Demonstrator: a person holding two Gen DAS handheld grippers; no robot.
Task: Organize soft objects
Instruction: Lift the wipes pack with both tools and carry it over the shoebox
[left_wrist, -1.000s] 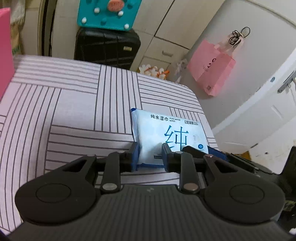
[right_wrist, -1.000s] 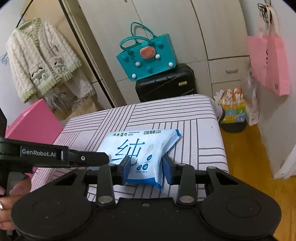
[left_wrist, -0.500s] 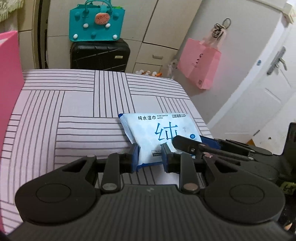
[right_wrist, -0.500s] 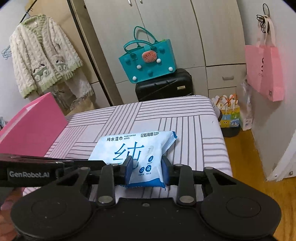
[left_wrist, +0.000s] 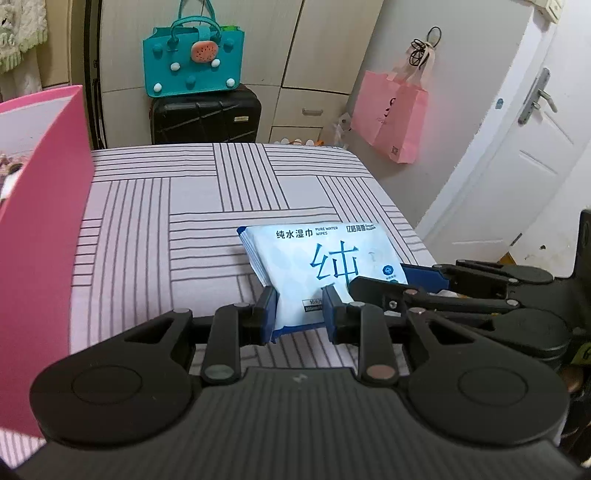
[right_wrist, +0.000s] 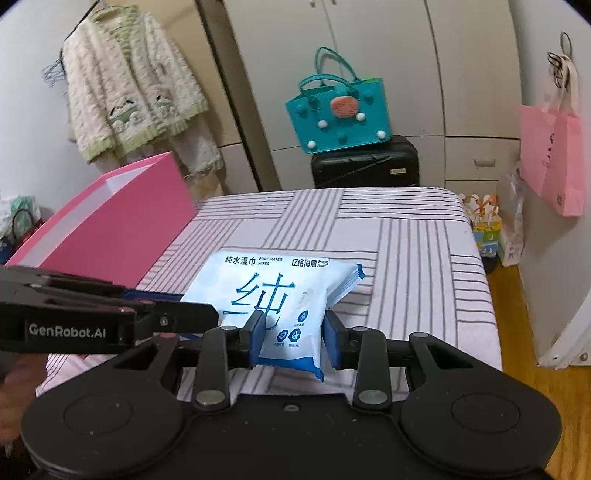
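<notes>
A: Wipes pack (left_wrist: 325, 258) is gripped at its near end by left gripper (left_wrist: 299, 310) and right gripper (right_wrist: 293, 338), above the bed (left_wrist: 184, 206).

B: Placement in the pink box (right_wrist: 122, 221) is judged outstanding.

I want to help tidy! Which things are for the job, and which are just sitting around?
For the job: wipes pack, held by the left gripper and right gripper; probably the pink box.

Just around: teal bag, suitcase, cardigan, pink bag.
</notes>
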